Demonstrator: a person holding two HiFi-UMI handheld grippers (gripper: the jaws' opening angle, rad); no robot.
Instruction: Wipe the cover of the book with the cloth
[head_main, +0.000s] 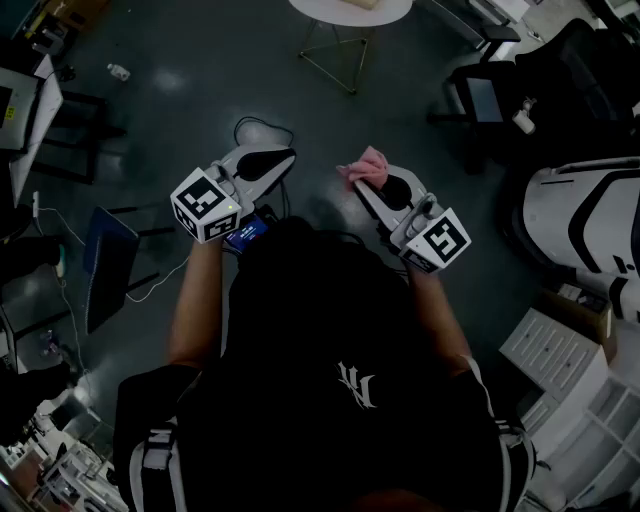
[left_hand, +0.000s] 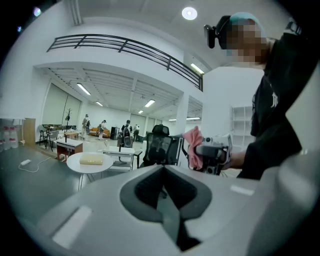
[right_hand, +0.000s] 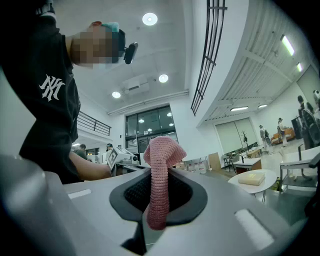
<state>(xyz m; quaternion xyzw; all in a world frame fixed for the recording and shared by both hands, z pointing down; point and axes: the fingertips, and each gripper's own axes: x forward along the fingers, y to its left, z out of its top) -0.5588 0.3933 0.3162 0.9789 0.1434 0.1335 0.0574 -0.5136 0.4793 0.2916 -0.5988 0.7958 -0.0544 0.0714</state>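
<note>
A pale book (left_hand: 91, 159) lies on a round white table (left_hand: 75, 166) some way ahead; in the right gripper view the book (right_hand: 251, 178) rests on that table (right_hand: 267, 175) at the right. In the head view only the table's edge (head_main: 330, 14) shows at the top. My right gripper (head_main: 375, 182) is shut on a pink knitted cloth (head_main: 363, 168), which sticks up between the jaws (right_hand: 160, 175). My left gripper (head_main: 262, 160) is shut with nothing in it (left_hand: 164, 172). Both are held at waist height over the dark floor, short of the table.
A black office chair (left_hand: 160, 144) stands beside the table. Another dark chair (head_main: 485, 95) and a white machine (head_main: 590, 220) are at the right, white shelving (head_main: 570, 380) at the lower right. Desks and cables line the left. Several people stand far off.
</note>
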